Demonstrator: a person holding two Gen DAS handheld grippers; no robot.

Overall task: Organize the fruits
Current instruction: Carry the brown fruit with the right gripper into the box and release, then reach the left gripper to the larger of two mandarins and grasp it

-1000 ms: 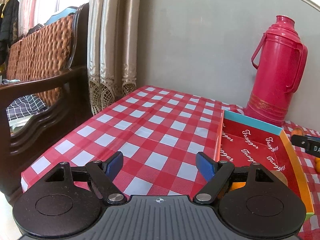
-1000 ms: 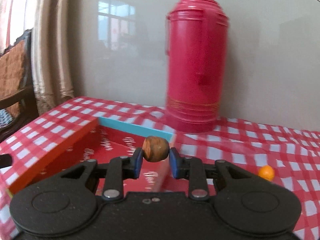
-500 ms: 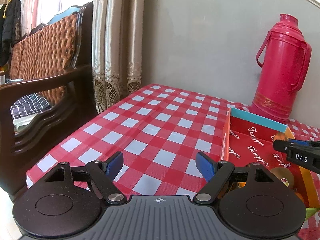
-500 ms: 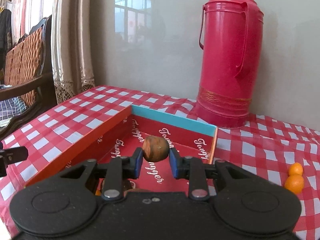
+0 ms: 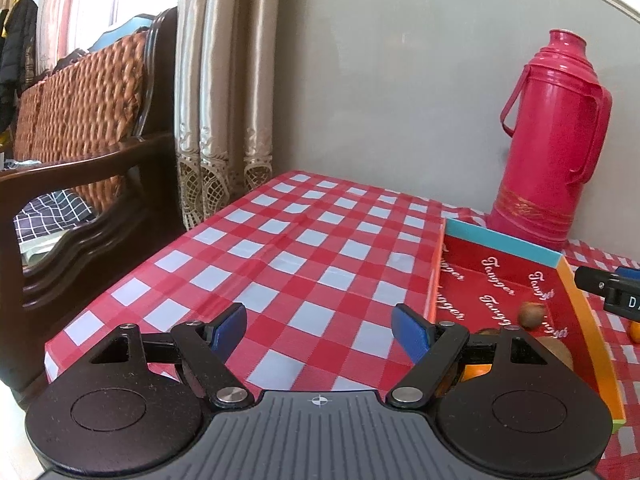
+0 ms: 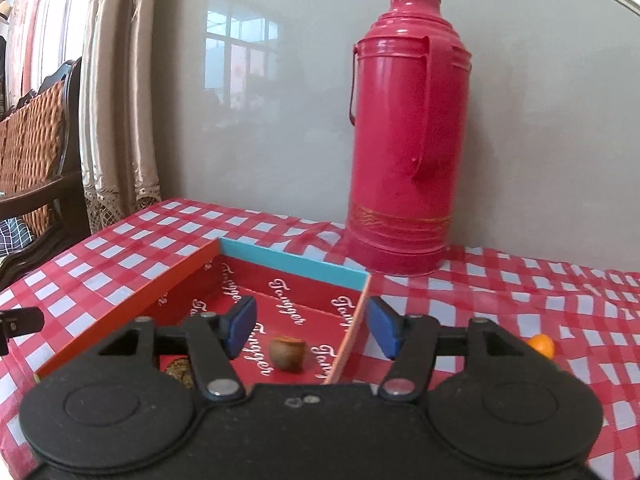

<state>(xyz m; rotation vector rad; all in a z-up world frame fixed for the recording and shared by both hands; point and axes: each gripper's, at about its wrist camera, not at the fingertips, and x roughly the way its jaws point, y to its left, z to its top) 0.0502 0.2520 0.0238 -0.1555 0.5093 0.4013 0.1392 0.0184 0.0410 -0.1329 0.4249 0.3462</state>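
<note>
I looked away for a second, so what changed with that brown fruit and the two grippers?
The right gripper let go of the brown fruit: its jaws are opening, and the fruit now lies in the red box. The left gripper stayed open and empty; the thermos stayed put.

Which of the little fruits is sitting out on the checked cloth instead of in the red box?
The small round orange fruit right of the red cardboard box. The brown, dried-looking fruit lies on the box floor instead.

Flask (image 6: 408, 136) blocks behind box (image 6: 296, 258); cloth (image 5: 304, 248) clear.
</note>
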